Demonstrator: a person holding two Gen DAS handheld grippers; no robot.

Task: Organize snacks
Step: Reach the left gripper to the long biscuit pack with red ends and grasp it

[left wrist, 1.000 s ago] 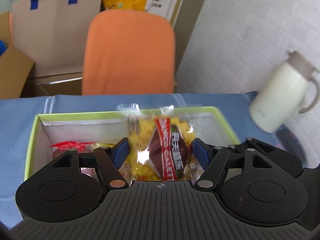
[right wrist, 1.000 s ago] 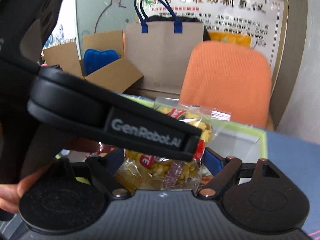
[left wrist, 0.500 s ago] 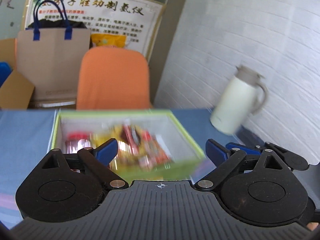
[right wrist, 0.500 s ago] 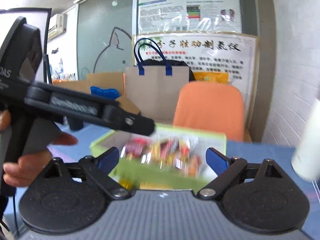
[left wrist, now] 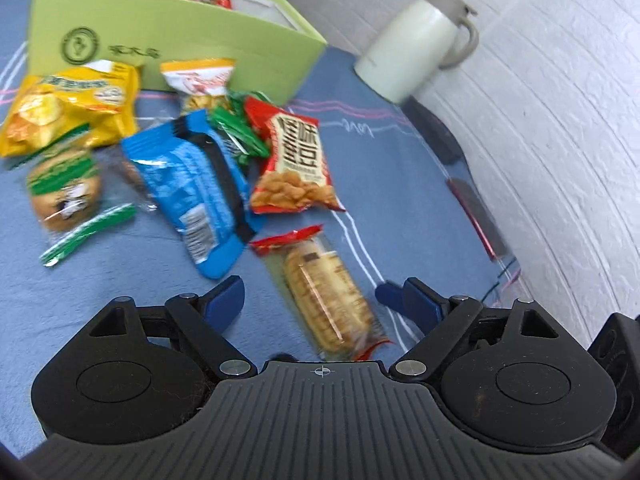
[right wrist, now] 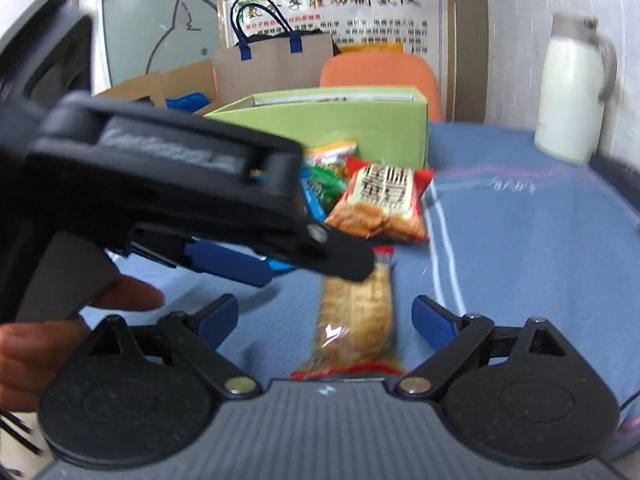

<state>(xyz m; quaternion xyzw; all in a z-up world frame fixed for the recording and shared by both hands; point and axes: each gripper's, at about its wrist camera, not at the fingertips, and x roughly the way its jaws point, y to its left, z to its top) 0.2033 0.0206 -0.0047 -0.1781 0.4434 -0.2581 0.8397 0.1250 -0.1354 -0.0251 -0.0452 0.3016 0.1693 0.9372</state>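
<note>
A blue cloth with thin pink and white lines [left wrist: 400,168] covers the table, which runs up to a white brick-textured wall on the right.

The left gripper [left wrist: 310,294] hangs over the cloth with its jaws spread wide; they have just been closing a little, and the pads press on nothing. Between its blue fingers [left wrist: 224,296] lies a clear-wrapped cracker pack with red ends [left wrist: 324,300], flat on the cloth and apart from both pads. The right gripper [right wrist: 326,318] is likewise wide open and empty, with the same cracker pack [right wrist: 354,320] lying lengthwise between its fingers [right wrist: 432,322], untouched. In the right wrist view the left gripper's black body [right wrist: 168,184] crosses the left half of the picture, held by a hand [right wrist: 48,344].

Just beyond the crackers lie a red bag of fried beans [left wrist: 296,164] and a blue wrapper [left wrist: 196,188], side by side. Behind them sit green-wrapped sweets [left wrist: 236,128] and a small white-and-orange packet [left wrist: 200,80]. To the left are a yellow chip bag [left wrist: 72,108] and a round cake in a green-striped clear wrapper [left wrist: 64,192].

The green box [left wrist: 172,40] stands behind the loose snacks, with a few packets showing inside it. A cream thermos jug [left wrist: 416,44] stands near the wall. An orange chair [right wrist: 380,72] and a paper bag with blue handles [right wrist: 272,56] are behind the table.
</note>
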